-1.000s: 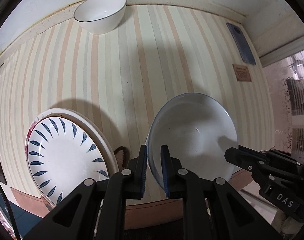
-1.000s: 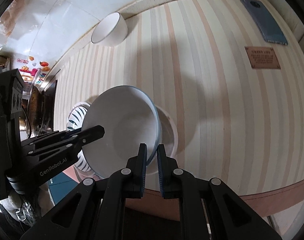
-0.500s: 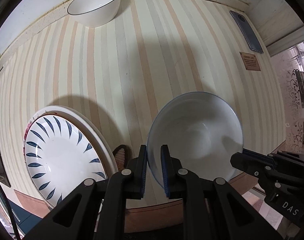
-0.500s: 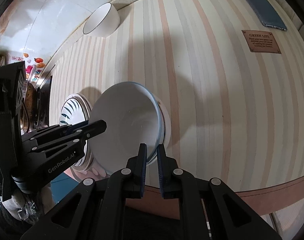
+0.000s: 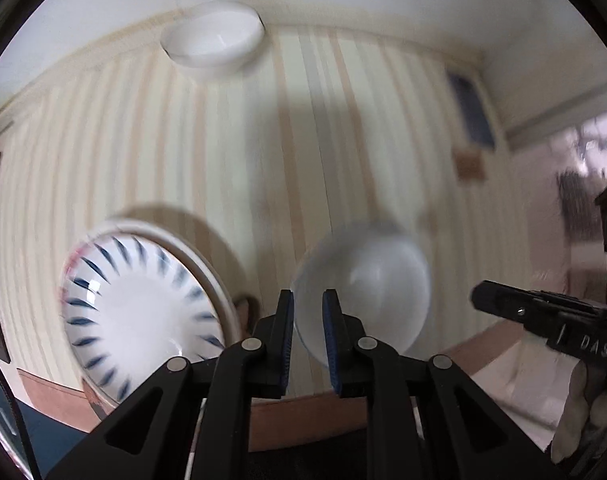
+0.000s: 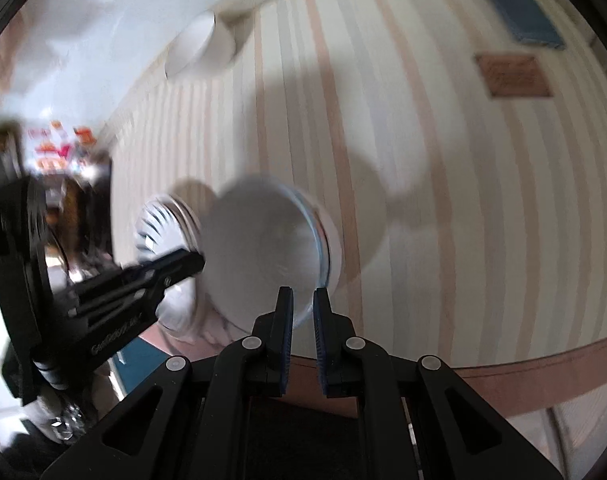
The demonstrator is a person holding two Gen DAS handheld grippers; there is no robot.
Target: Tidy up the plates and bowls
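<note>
Both views are motion-blurred.

Left tongs (image 5: 308, 312): black hinged arms, blue ribbed pads, a narrow gap between them. The near rim of the blue-rimmed bowl (image 5: 363, 280) shows in that gap. Whether the pads press the rim, I cannot tell.

Right tongs (image 6: 302, 308): same build, pads likewise slightly parted, with the blue-rimmed bowl's (image 6: 259, 256) edge at the gap. Contact again cannot be told from the blur.

The blue-rimmed bowl is round, smooth, glossy white inside with a thin blue lip. In the left view it sits at about 5 o'clock, over the near edge of the tabletop (image 5: 223, 140). In the right view it appears tilted, its mouth turned toward 9 o'clock.

Patterned plate (image 5: 139, 312): glazed white with dark blue leaf-shaped strokes radiating round the rim, lying in a wider cream plate (image 5: 219, 280) at 7 o'clock, just beside the bowl.

A second white bowl (image 5: 213, 40), deep and plain, stands at 12 o'clock against the wall, well apart.

The tabletop covering is striped cream and tan, matte. A flat blue phone (image 6: 511, 4) and a brown rectangular label (image 6: 511, 76) lie at 1 o'clock in the right view.
</note>
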